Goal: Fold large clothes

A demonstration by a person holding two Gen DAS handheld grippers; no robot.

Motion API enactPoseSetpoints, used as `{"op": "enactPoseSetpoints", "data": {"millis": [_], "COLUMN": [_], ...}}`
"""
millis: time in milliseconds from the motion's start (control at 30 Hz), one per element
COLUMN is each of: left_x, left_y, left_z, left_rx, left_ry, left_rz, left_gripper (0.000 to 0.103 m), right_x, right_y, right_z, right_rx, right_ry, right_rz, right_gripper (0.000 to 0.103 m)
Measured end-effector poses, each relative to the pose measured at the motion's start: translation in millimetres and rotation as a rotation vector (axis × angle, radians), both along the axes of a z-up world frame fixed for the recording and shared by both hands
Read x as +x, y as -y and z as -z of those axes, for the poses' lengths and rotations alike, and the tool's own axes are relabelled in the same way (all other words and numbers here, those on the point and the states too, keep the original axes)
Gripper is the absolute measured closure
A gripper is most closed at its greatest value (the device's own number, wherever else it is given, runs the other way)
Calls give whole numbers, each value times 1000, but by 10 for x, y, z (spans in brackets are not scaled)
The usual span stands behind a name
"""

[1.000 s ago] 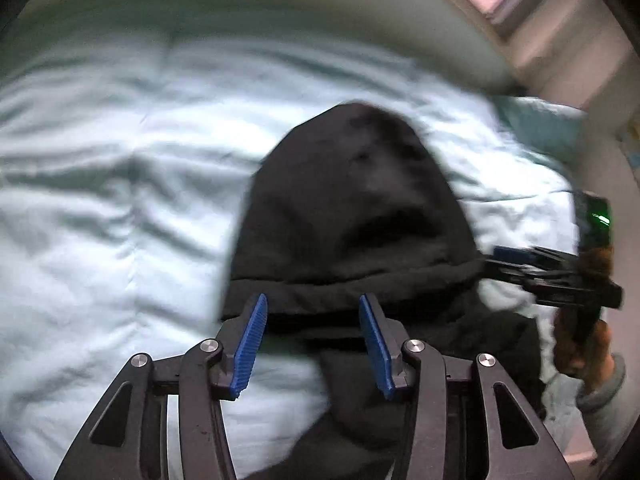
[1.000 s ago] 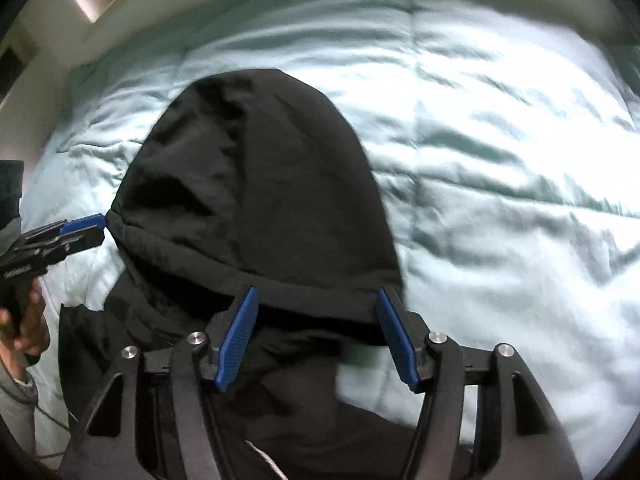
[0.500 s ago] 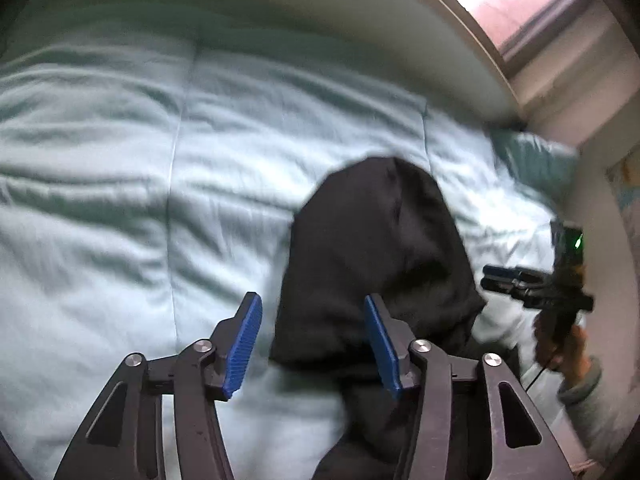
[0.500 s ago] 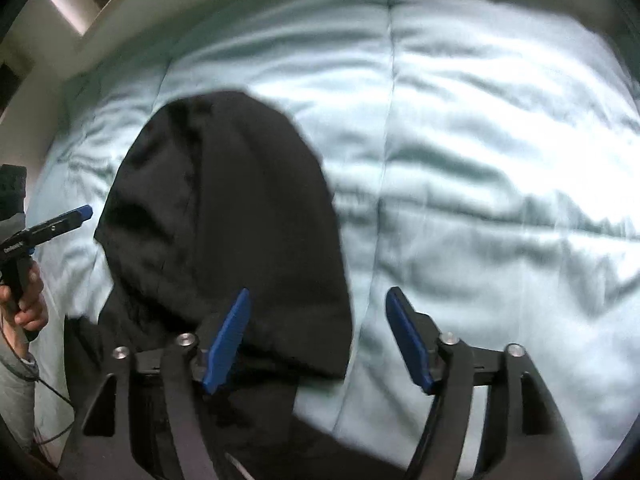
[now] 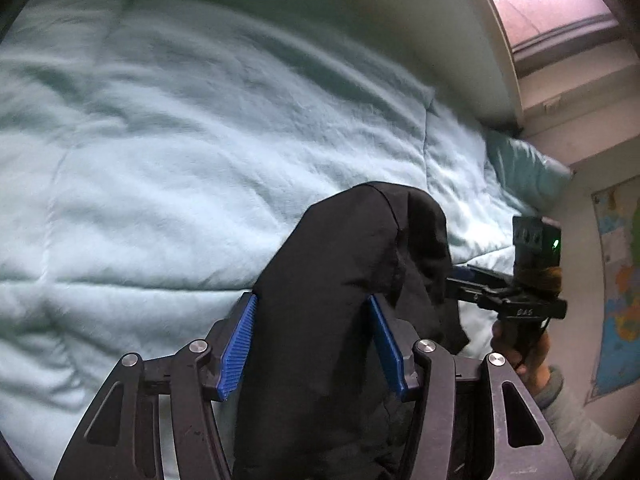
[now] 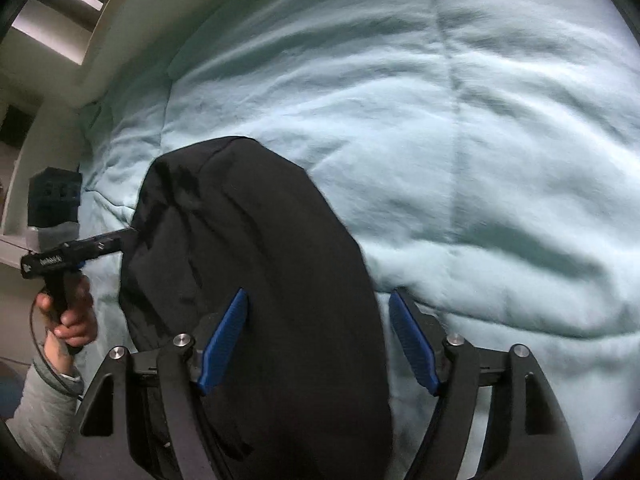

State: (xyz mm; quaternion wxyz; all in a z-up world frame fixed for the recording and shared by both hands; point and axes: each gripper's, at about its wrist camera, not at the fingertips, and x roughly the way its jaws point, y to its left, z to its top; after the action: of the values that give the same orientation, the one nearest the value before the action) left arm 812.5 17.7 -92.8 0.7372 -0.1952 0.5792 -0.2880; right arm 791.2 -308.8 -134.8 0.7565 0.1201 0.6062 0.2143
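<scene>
Over the near side of the bed (image 5: 168, 168), I am lifting the black hoodie (image 5: 340, 280) between wide-open fingers (image 5: 236, 344), gripping nothing, and should close evenly on both edges.

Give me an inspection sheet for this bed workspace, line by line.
Surface: pale mint quilted comforter, wrinkled, covering the bed.
Job's things: black hooded garment, hood bunched up between both grippers.
Clutter: teal pillow at the bed's far corner.
Grippers: left gripper open, blue fingers flanking the fabric; right gripper open, hood against its left finger only.
Cables: thin dark cable hanging below the left hand.
Surroundings: window, wall map.
</scene>
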Motion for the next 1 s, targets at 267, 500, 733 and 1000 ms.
{"op": "enactPoseSetpoints", "data": {"millis": [267, 500, 733, 1000], "left_x": [-339, -1159, -2392, -3767], "left_y": [165, 44, 12, 96], "left_z": [-382, -1234, -1862, -1766], "left_rx": [122, 121, 131, 154], "left_ry": [200, 358, 436, 358], "left_rz": [49, 81, 135, 183], "left_gripper": [91, 92, 92, 89], "right_x": [-332, -1162, -2409, -3820], "right_y": [-497, -732, -752, -735], "right_z": [-221, -1136, -1741, -1696], "right_rx": [-112, -233, -318, -405], "right_ry": [122, 351, 482, 417], "right_rz": [-95, -151, -152, -145], "right_gripper": [84, 85, 85, 83]}}
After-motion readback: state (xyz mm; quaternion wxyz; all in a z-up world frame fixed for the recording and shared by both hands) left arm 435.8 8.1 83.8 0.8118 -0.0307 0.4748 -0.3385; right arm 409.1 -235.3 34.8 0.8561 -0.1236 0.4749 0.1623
